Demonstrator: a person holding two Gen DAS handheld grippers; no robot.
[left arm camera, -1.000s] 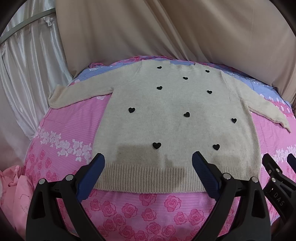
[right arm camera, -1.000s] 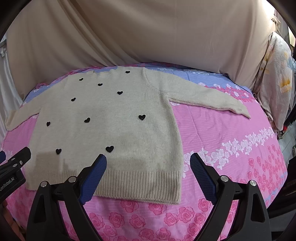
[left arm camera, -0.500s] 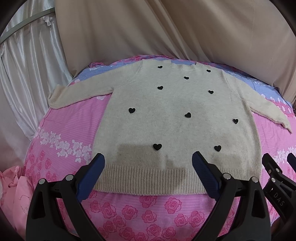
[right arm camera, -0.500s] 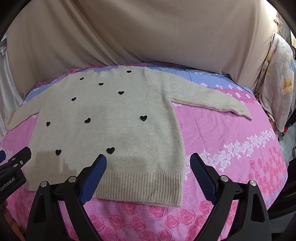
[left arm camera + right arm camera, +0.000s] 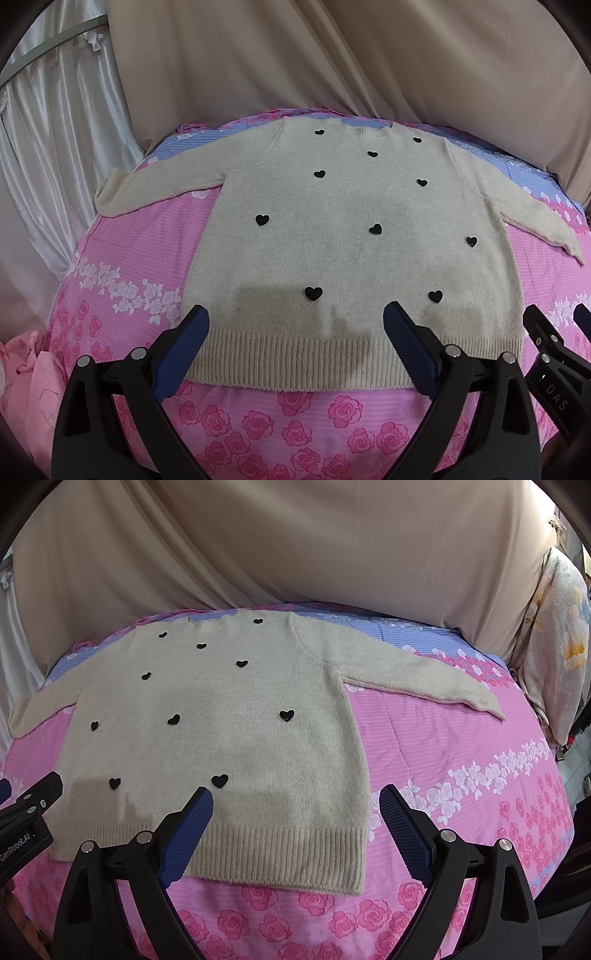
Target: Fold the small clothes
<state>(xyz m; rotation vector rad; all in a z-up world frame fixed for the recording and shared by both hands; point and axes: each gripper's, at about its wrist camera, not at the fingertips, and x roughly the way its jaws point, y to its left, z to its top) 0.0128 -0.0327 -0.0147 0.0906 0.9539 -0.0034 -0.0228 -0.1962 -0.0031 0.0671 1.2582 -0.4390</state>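
Observation:
A beige knit sweater [image 5: 343, 236] with small black hearts lies flat and face up on the bed, both sleeves spread out to the sides, ribbed hem nearest me. It also shows in the right wrist view [image 5: 229, 731]. My left gripper [image 5: 295, 321] is open and empty, hovering over the left part of the hem. My right gripper [image 5: 295, 801] is open and empty, hovering over the hem's right corner. The right gripper's side shows at the right edge of the left wrist view [image 5: 554, 354]; the left one shows at the left edge of the right wrist view [image 5: 26, 812].
The bed has a pink rose-print sheet [image 5: 295, 424] with a blue striped band at the far side. A beige curtain [image 5: 332, 55] hangs behind it. White satin drapes [image 5: 55, 129] hang on the left, a pink cloth [image 5: 22, 369] lies lower left, and a floral pillow [image 5: 554, 635] stands on the right.
Both grippers have drawn back very slightly, so the sweater sits a little lower in view. The sweater itself has not moved.

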